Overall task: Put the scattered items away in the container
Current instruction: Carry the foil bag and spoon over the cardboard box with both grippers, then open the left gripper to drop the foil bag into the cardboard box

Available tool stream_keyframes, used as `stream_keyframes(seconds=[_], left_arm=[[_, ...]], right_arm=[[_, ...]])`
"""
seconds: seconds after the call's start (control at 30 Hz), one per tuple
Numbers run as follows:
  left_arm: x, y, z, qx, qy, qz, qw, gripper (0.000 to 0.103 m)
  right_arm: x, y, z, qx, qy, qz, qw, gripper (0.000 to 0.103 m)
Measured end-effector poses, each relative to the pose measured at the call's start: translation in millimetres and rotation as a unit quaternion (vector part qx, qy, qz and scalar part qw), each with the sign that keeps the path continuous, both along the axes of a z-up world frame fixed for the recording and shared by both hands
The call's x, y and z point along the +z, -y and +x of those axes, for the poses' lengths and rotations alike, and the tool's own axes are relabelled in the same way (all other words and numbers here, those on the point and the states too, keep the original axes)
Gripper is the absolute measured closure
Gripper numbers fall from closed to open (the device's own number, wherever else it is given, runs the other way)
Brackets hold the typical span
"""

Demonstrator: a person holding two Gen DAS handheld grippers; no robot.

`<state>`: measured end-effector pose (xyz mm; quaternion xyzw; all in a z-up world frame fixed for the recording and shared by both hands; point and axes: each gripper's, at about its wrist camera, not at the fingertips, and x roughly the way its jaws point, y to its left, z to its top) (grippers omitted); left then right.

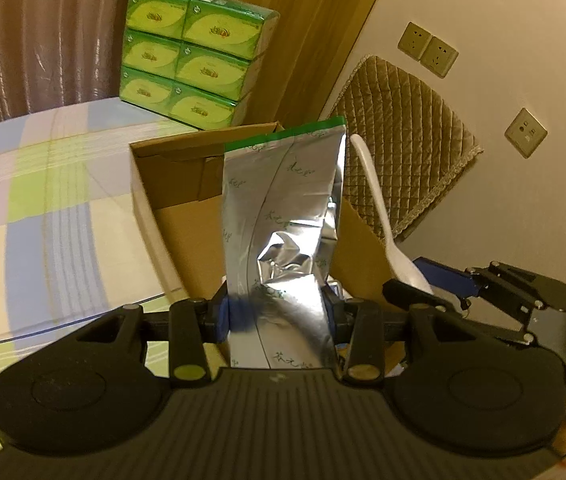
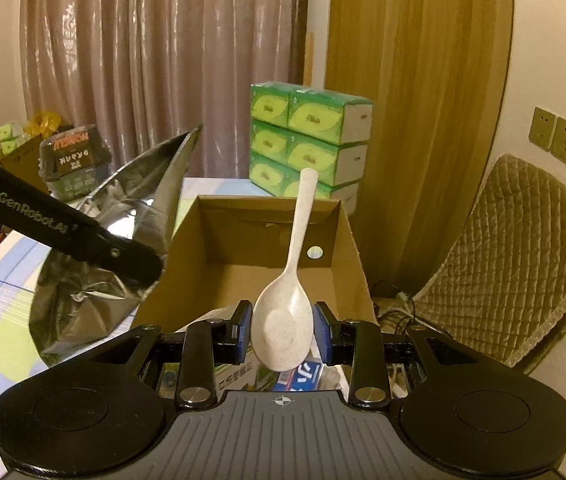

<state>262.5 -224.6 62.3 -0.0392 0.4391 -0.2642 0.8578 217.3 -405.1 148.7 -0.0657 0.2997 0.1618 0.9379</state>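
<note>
your left gripper [image 1: 277,316] is clamped on the foil bag [image 1: 283,208], upright, just short of the cardboard box [image 2: 275,240]; your right gripper [image 2: 282,332] pinches the spoon [image 2: 287,300] by its bowl, handle pointing forward over the box; both loads sit just before the near rim.

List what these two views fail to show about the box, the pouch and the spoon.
- Cardboard box floor, near part: right wrist view, hidden by the right gripper and the spoon.
- Foil pouch bottom end: left wrist view, covered by the left gripper body.
- Pouch print: too small to read.
</note>
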Motion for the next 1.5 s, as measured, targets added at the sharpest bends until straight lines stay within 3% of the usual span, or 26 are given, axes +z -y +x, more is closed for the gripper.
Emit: stream_keyframes(seconds=[0.33,0.53,0.9,1.5], left_arm=[[-15,18,30,0.007,-0.011,-0.018,0.9998,0.066],[-22,11,50,0.030,-0.027,-0.044,0.9982,0.066],[-42,2,77,0.061,-0.051,-0.058,0.9951,0.066],[-54,-3,98,0.088,-0.032,-0.031,0.9951,0.065]], right_arm=[[-10,2,30,0.001,-0.002,-0.008,1.000,0.073],[-14,7,44,-0.003,-0.004,-0.011,1.000,0.073],[-23,4,69,0.014,-0.008,-0.014,1.000,0.073],[-31,-4,93,0.020,-0.011,-0.015,1.000,0.073]])
